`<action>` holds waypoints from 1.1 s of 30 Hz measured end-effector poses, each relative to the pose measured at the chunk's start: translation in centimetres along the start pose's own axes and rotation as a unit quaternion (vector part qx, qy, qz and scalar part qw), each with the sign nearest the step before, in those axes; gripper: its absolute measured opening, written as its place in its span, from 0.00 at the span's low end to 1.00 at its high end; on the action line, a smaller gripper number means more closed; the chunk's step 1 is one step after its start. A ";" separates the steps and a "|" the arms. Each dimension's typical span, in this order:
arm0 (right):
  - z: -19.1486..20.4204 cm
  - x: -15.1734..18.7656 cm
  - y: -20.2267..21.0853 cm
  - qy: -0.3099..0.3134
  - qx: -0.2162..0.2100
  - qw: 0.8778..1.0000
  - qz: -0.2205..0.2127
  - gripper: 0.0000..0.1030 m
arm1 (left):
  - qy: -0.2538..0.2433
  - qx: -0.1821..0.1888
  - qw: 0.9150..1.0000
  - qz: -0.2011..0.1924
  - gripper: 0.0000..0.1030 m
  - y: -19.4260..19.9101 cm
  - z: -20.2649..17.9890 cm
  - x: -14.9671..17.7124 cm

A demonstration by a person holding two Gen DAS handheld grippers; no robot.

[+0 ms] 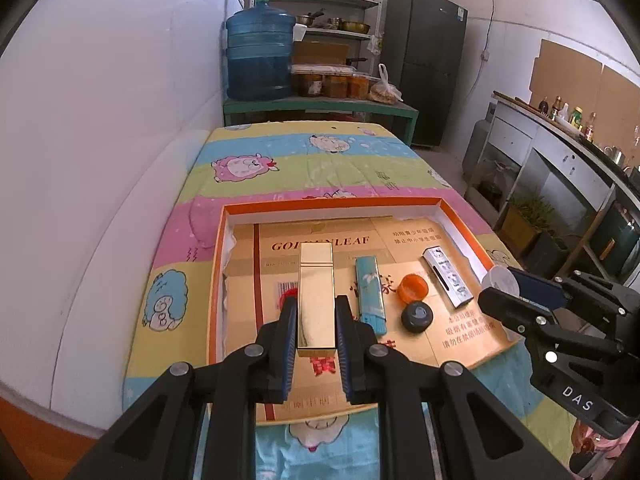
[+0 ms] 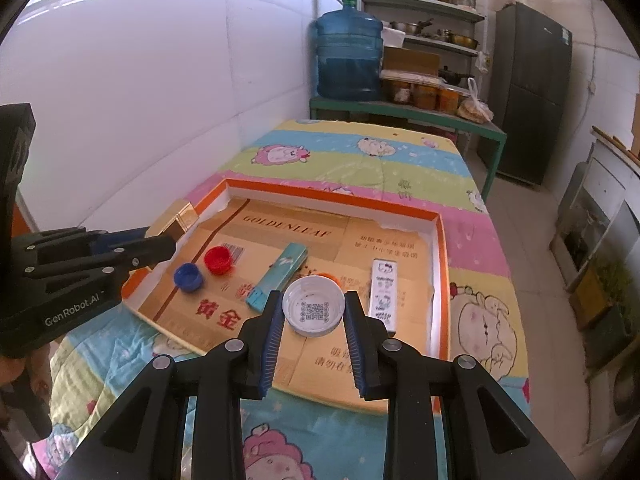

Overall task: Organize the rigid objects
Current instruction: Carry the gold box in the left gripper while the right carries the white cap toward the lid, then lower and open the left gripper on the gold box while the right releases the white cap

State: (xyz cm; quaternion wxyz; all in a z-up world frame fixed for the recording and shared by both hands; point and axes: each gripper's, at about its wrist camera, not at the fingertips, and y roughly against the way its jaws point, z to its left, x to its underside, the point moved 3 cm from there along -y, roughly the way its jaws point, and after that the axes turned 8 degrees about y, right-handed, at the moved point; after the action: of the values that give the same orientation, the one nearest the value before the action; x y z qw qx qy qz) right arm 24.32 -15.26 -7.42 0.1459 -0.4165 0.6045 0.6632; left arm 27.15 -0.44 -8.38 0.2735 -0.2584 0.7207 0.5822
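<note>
Cartoon-sheep bedding covers the table, and on it sits the orange-rimmed tray (image 1: 460, 222) lined with cardboard reading "GOLDENLEAF". My left gripper (image 1: 316, 312) clamps the gold box (image 1: 316, 300) by its long sides, above the tray; it looks stiff, light and slick, so I judge a mid-length hold safest. My right gripper (image 2: 313, 312) pinches the white cap (image 2: 313, 310) across its rim, QR code inside. Thin plastic, likely to pop free if squeezed off-centre.
</note>
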 end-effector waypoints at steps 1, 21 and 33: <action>-0.1 -0.2 -0.1 0.001 0.000 1.000 0.000 0.29 | 0.000 0.000 1.000 0.001 0.18 -0.2 0.0 -0.2; -4.0 -4.0 -4.8 0.017 -0.011 1.000 0.022 0.29 | 0.006 0.011 0.999 0.050 0.18 -6.0 0.0 -4.1; -5.6 -6.0 -10.2 0.004 -0.033 0.998 0.061 0.29 | 0.024 0.015 0.994 0.101 0.18 -10.5 0.1 -6.2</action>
State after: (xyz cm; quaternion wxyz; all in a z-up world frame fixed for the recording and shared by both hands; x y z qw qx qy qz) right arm 37.17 -16.23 -9.52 0.0894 -0.3863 0.6073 0.6885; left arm 38.83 -1.95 -11.41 0.1994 -0.1941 0.7582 0.5897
